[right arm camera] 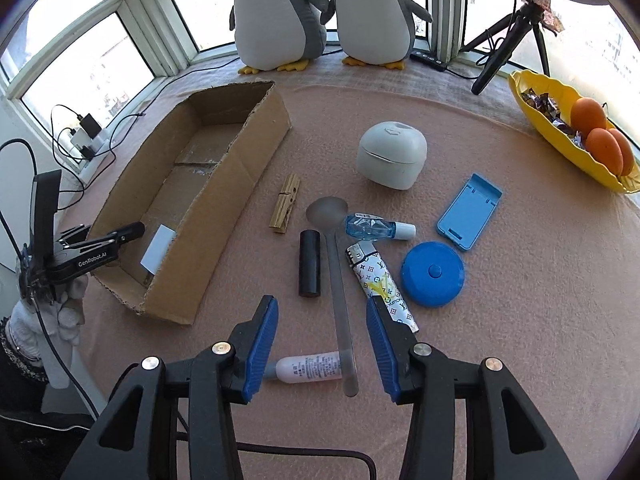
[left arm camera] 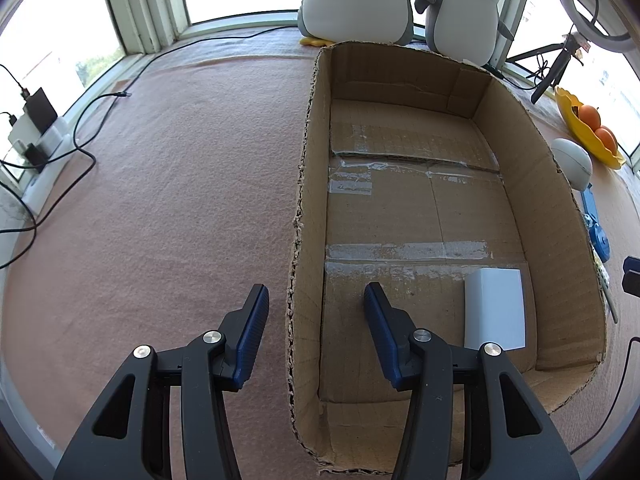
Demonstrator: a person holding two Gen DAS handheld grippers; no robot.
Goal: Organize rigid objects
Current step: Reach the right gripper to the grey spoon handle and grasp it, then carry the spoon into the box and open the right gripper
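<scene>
An open cardboard box (left arm camera: 304,200) (right arm camera: 224,200) lies on the pink cloth with a white block (left arm camera: 494,312) (right arm camera: 158,250) inside it. My left gripper (left arm camera: 316,292) (right arm camera: 132,232) hangs open astride the box's left wall, clear of the wall. Over the loose items, my right gripper (right arm camera: 322,308) is open, empty, above a metal spoon (right arm camera: 340,280) and a small white bottle (right arm camera: 308,368). Around them lie a black cylinder (right arm camera: 309,262), a wooden clothespin (right arm camera: 286,208), a patterned lighter (right arm camera: 380,284), a dropper bottle (right arm camera: 376,226), a blue round case (right arm camera: 432,274), a blue stand (right arm camera: 470,210) and a white lidded case (right arm camera: 390,154).
A yellow dish (right arm camera: 560,128) with oranges and sweets sits at the far right. Two plush penguins (right arm camera: 280,12) and a tripod (right arm camera: 504,48) stand by the window. Chargers and cables (left arm camera: 36,128) lie along the left edge. A person's sleeve (right arm camera: 24,340) is at lower left.
</scene>
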